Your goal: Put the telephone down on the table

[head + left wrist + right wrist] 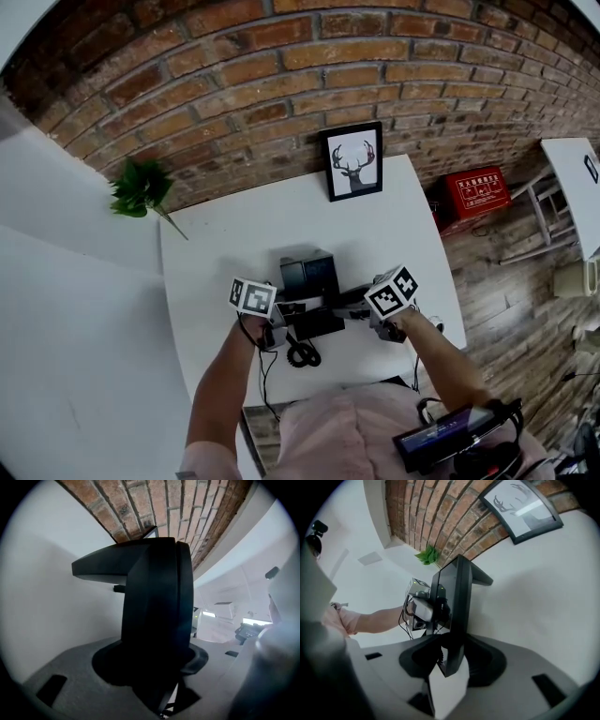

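At the far left, a small green plant [141,187] stands where the white table [234,234] meets the brick wall [281,75]. Right of it, at the near middle of the table, the left gripper [281,326] reaches in from the person's bare forearm, its marker cube on top. In the left gripper view a broad black body fills the space between its jaws, and the dark pads [105,660] lie close against both of its sides with no gap to be seen, so this claw is pinching the telephone [307,277]. The telephone is black and sits over the middle of the table between the two grippers, its upright part on the far side. No view shows whether its base rests on the tabletop. Its coiled cord [302,354] loops on the table just near of it. Beyond the telephone, a framed deer picture [353,161] leans against the wall at the table's far edge. To the right, the right gripper [364,314] comes in from the other side. In the right gripper view a thin black edge of the telephone stands upright between its jaws, whose pads [487,665] close on it from both sides. Far right, off the table, a red box [476,192] sits on the plank floor by the wall.
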Demonstrator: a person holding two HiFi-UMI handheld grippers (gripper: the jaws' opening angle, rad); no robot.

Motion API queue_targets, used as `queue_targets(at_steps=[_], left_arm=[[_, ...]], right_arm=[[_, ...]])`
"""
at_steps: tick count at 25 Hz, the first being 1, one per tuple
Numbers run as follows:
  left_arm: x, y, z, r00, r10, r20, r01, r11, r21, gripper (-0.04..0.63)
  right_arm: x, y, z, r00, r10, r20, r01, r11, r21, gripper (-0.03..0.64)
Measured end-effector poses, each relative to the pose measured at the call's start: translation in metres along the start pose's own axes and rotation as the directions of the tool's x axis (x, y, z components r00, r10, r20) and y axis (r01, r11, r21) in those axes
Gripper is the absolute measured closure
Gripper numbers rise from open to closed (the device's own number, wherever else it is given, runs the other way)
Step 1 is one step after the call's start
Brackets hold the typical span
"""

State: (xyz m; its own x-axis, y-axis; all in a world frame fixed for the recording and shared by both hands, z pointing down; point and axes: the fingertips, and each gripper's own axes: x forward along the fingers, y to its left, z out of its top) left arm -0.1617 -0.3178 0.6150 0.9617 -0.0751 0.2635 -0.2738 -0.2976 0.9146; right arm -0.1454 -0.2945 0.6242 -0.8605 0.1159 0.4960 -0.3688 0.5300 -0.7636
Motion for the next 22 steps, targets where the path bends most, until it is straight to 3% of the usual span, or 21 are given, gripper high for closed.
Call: queue_targets(at_steps=[3, 8, 15, 19, 22], left_arm=[[0.002, -0.005, -0.002, 1.000, -0.006, -0.011, 0.007, 1.000, 0.014, 0.293], [0.004, -0.003, -0.004, 0.998, 0.053, -0.026, -0.051, 0.997, 0.056, 0.172], [0.000, 0.002, -0.001, 0.993, 0.118, -0.001, -0.118, 0.992, 0.047, 0.120], [-0.005, 0.006, -0.001, 0.973, 0.228, -0.027, -0.225, 0.970, 0.095, 0.082], [-0.011, 0.006, -0.002, 0.962, 0.270, -0.033, -0.264, 0.957, 0.116, 0.064]], right_arm=[[0.001, 0.000, 0.000, 1.000, 0.016, 0.007, -0.016, 1.000, 0.017, 0.462], [0.001, -0.001, 0.000, 1.000, 0.023, 0.015, -0.024, 0.999, 0.028, 0.465], [0.002, -0.001, 0.001, 0.999, 0.024, 0.025, -0.025, 0.999, 0.034, 0.466], [0.002, -0.001, 0.001, 0.999, 0.023, 0.027, -0.024, 0.999, 0.033, 0.466], [0.002, -0.001, 0.001, 0.999, 0.022, 0.027, -0.023, 0.999, 0.032, 0.466]])
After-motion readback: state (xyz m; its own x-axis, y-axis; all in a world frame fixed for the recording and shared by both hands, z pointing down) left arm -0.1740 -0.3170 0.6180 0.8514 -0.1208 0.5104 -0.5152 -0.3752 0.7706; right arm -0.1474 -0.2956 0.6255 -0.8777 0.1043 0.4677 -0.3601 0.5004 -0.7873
